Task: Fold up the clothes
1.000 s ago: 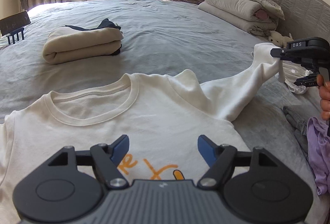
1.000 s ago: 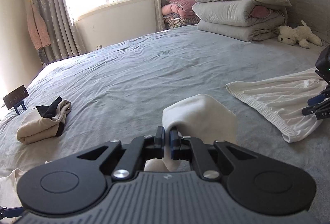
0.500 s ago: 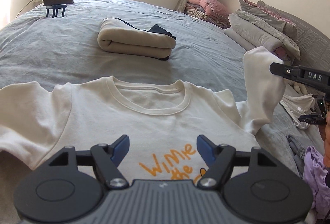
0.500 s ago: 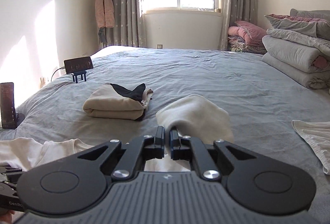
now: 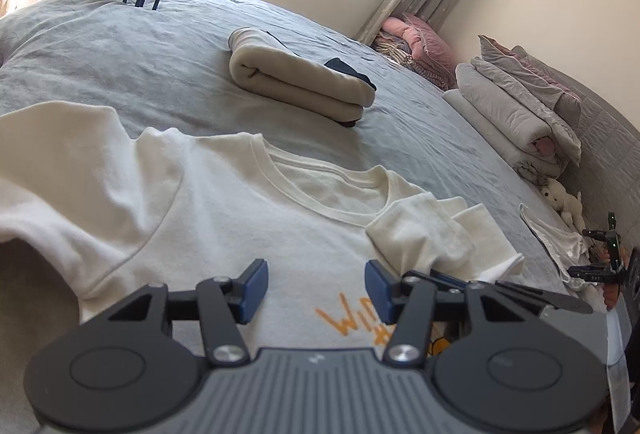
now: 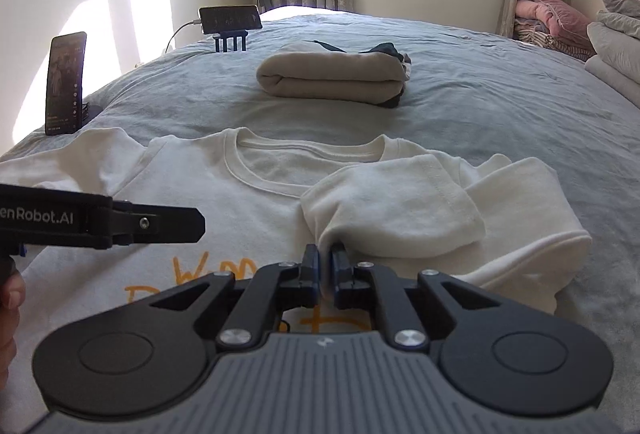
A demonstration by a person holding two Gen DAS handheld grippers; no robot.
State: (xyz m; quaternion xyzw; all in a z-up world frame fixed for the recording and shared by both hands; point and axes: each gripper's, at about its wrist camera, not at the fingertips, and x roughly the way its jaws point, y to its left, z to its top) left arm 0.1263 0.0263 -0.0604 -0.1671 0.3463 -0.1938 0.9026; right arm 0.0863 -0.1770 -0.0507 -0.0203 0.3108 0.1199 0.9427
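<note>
My right gripper (image 6: 325, 270) is clamped on the folded-in sleeve (image 6: 394, 210) of one white T-shirt (image 5: 224, 226) lying flat on the grey bed (image 5: 120, 66). My left gripper (image 5: 316, 286) hovers spread wide over its chest, empty; its side reads "enRobot.AI". The orange print starts "Wi". Beyond lies one folded beige bundle (image 6: 332, 78), then two phones (image 6: 66, 82) on stands.
</note>
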